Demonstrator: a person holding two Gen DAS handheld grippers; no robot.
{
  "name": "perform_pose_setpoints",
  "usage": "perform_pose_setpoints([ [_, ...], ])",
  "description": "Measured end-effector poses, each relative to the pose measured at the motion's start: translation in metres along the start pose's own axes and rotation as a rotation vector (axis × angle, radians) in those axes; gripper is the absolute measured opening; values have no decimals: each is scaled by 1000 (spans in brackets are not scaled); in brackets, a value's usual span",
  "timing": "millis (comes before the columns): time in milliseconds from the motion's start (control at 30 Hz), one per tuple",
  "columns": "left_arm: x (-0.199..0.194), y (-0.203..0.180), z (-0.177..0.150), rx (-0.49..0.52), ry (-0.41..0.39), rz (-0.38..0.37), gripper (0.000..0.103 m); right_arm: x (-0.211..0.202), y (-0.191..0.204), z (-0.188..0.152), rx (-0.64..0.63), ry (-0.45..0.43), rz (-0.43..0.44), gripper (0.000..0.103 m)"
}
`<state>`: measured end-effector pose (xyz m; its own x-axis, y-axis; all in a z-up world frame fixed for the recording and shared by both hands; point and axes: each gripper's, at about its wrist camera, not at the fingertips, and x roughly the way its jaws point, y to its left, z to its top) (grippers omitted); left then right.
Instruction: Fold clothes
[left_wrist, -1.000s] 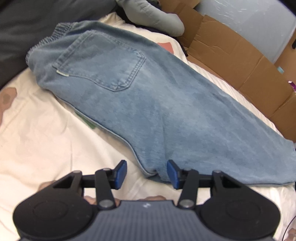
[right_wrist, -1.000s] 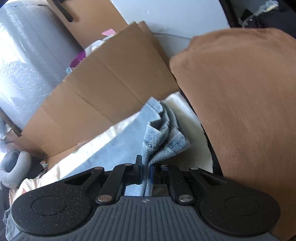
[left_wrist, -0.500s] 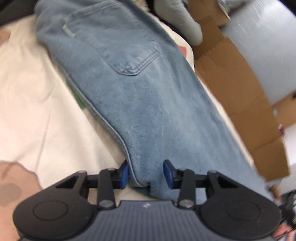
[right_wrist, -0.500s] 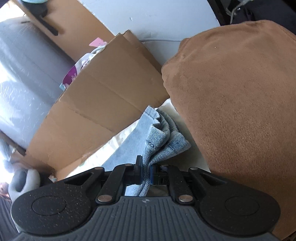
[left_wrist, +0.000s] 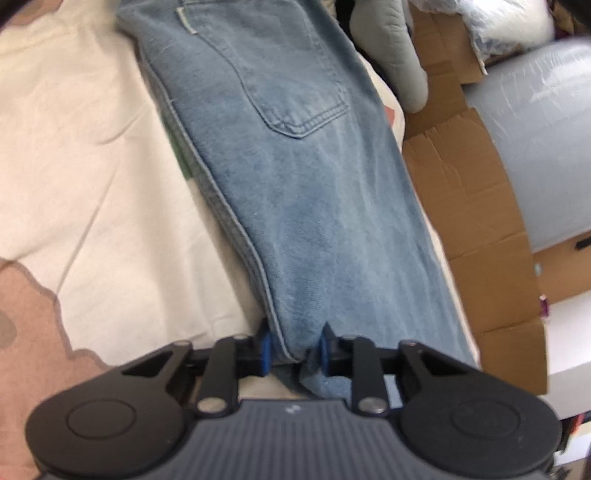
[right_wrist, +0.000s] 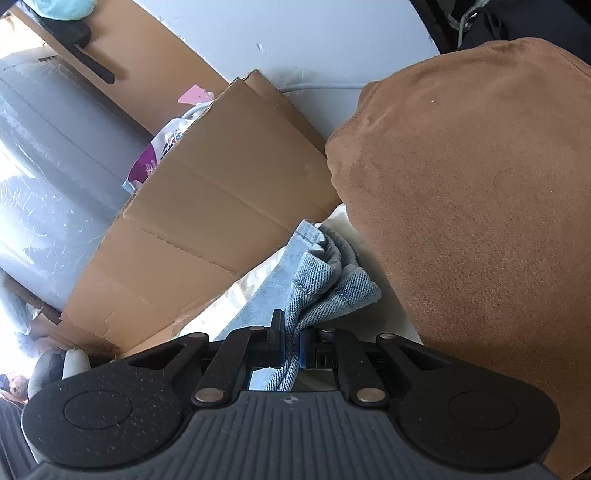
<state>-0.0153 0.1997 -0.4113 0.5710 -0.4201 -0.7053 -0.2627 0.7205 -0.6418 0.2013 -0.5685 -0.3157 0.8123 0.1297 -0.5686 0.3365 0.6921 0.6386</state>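
Note:
Light blue jeans (left_wrist: 314, 221) lie folded lengthwise on a cream sheet (left_wrist: 92, 184), back pocket up, stretching away from my left gripper (left_wrist: 293, 350). Its jaws are closing on the near folded edge of the leg, and the blue pads touch the denim on both sides. In the right wrist view, my right gripper (right_wrist: 291, 347) is shut on a bunched end of the jeans (right_wrist: 325, 280), which hangs crumpled just beyond the fingers.
Flattened cardboard (left_wrist: 461, 177) stands along the right side of the bed, with a plastic-wrapped roll (left_wrist: 535, 129) behind it and a grey pillow (left_wrist: 388, 55) at the top. A big brown fabric mass (right_wrist: 472, 184) fills the right wrist view's right side, beside cardboard (right_wrist: 221, 206).
My left gripper came down onto the jeans' near edge, rolled, and narrowed its jaws around the denim. The right gripper kept its hold on the bunched end and rose slightly.

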Motion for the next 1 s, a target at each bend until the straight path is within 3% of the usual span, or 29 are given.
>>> perform_pose_setpoints([
  [367, -25, -59, 15, 157, 44, 135, 17, -29, 0, -2, 21, -19, 5, 5],
  [700, -56, -69, 33, 233, 108, 202, 17, -89, -18, -25, 68, 3, -34, 5],
  [1000, -66, -71, 34, 265, 166, 204, 17, -148, -39, -45, 86, 15, -90, 5],
])
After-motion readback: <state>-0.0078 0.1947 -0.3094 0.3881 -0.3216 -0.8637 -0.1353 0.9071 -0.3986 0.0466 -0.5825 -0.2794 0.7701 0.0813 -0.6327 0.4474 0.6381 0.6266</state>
